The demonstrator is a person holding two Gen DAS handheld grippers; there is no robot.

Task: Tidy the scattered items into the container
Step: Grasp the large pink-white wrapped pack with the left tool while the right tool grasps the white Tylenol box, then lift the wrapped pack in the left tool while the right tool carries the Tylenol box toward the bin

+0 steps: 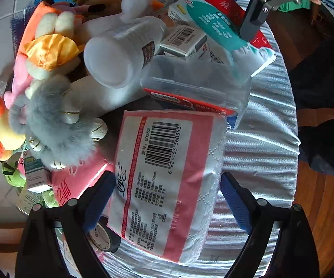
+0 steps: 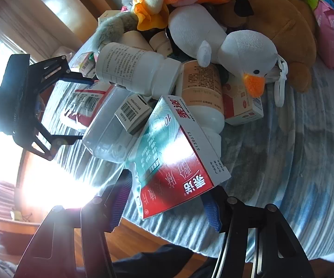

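With the left gripper (image 1: 164,199) spread wide around the tissue pack (image 1: 167,180) and the right gripper (image 2: 167,197) straddling the red box (image 2: 176,162), neither visibly clamped, the pickup step seemingly awaited closing; no container was identifiable.

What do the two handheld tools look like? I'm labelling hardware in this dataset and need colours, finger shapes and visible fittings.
Both look alike. The left tool has black angular finger arms with round silver rivets and ribbed blue pads on the inner faces. The right tool shows the same black arms, silver rivets and textured blue pads. No cables, sleeves or printed markings are visible.
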